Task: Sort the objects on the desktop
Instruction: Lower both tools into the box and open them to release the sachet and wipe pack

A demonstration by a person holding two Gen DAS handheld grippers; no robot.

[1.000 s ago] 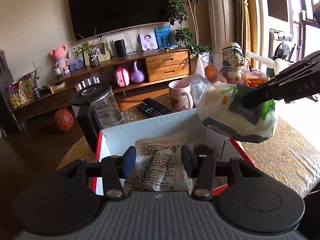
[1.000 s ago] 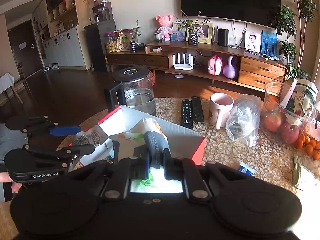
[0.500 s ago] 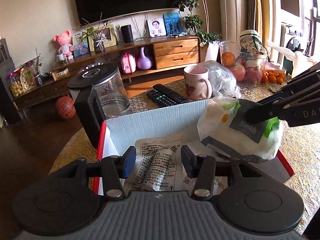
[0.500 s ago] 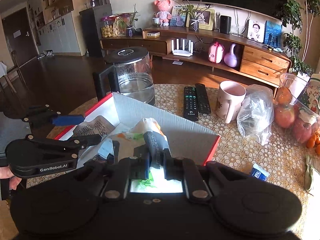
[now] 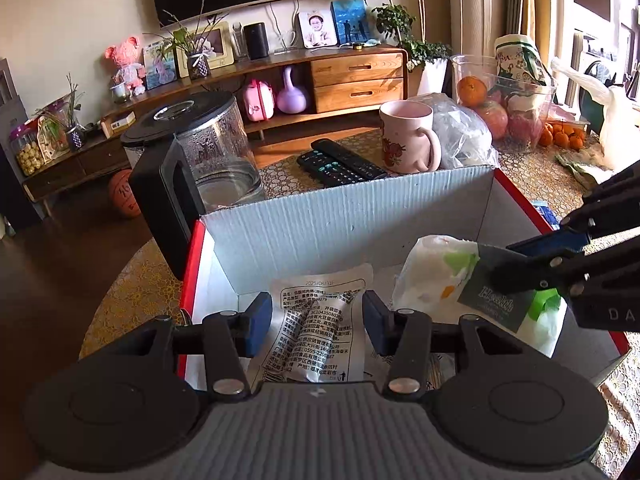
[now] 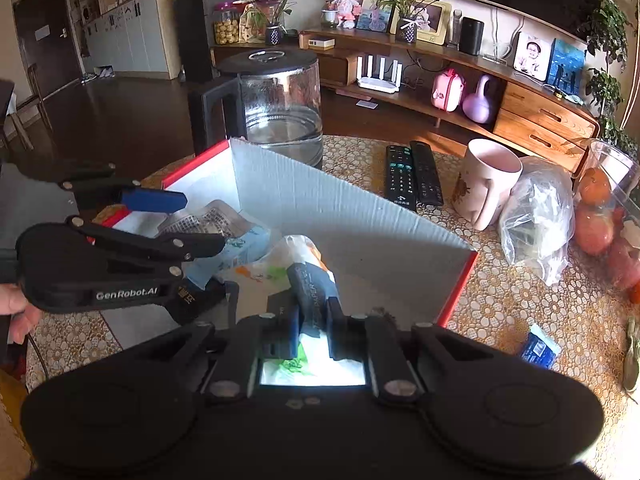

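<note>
My right gripper [image 6: 313,317] is clamped on the tissue pack [image 5: 472,280], which hangs inside the red cardboard box [image 5: 340,216], near its right wall. My left gripper [image 5: 318,322] is parted, gripping nothing, over the printed snack pouch [image 5: 320,320] at the box's front-left.

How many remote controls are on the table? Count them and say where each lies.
2. Both lie side by side on the table beyond the box's far wall, left of the pink mug: one remote on the left, the other remote touching its right side.
</note>
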